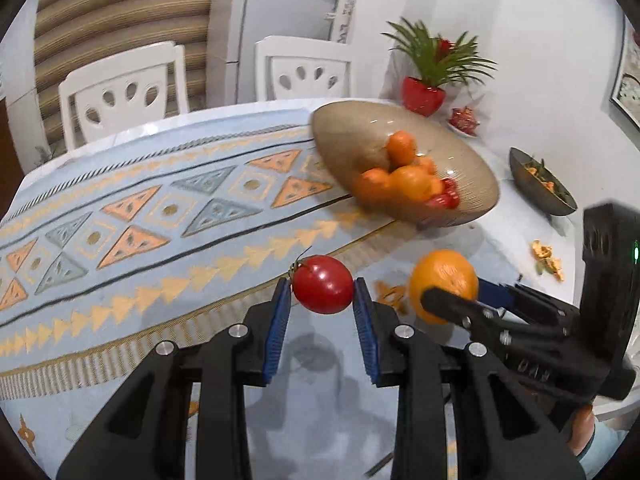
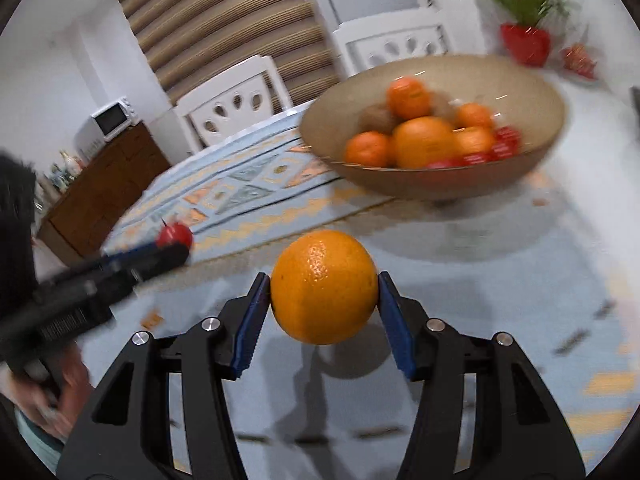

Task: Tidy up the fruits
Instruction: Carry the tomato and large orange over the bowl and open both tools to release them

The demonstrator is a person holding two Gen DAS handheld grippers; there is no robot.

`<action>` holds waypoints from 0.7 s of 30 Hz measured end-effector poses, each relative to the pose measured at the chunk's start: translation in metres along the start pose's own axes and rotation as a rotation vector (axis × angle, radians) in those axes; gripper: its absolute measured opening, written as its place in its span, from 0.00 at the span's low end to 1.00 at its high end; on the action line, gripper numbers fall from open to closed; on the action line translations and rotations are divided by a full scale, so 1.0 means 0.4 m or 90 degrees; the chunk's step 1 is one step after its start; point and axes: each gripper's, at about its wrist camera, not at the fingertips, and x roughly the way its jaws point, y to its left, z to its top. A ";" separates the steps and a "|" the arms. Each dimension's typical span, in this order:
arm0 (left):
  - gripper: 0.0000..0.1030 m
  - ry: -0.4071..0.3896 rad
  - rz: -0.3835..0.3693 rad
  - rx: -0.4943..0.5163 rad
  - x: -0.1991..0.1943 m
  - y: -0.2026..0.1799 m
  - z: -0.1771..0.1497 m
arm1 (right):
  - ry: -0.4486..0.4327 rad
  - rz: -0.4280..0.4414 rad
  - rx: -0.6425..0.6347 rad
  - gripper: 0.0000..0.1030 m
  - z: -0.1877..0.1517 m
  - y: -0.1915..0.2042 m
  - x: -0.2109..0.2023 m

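A: What does each tool carry?

B: The left tool (image 1: 323, 294) is clamped on one red tomato (image 1: 323, 284); the right tool (image 2: 324, 294) is closed around one orange (image 2: 324, 286). Both fruits hang above the desk (image 2: 500, 248), near the bowl (image 2: 532, 92).

A: And in the bowl?

B: I count five orange fruits, one brownish fruit clearly, and several red tomatoes too blurred to number. Two white chairs stand behind the desk.
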 end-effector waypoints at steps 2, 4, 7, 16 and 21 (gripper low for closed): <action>0.30 -0.008 -0.007 0.012 0.004 -0.034 0.021 | -0.002 0.000 0.010 0.54 -0.003 -0.037 -0.024; 0.30 -0.015 -0.010 0.021 0.007 -0.064 0.040 | -0.003 0.003 0.029 0.54 0.002 -0.073 -0.049; 0.30 -0.029 -0.012 0.037 0.018 -0.110 0.082 | -0.007 0.039 0.093 0.54 0.017 -0.145 -0.088; 0.30 -0.036 -0.019 0.036 0.119 -0.161 0.247 | -0.082 0.007 0.121 0.54 0.193 -0.260 -0.154; 0.30 -0.029 -0.033 0.007 0.208 -0.154 0.337 | -0.057 -0.006 0.166 0.54 0.298 -0.321 -0.097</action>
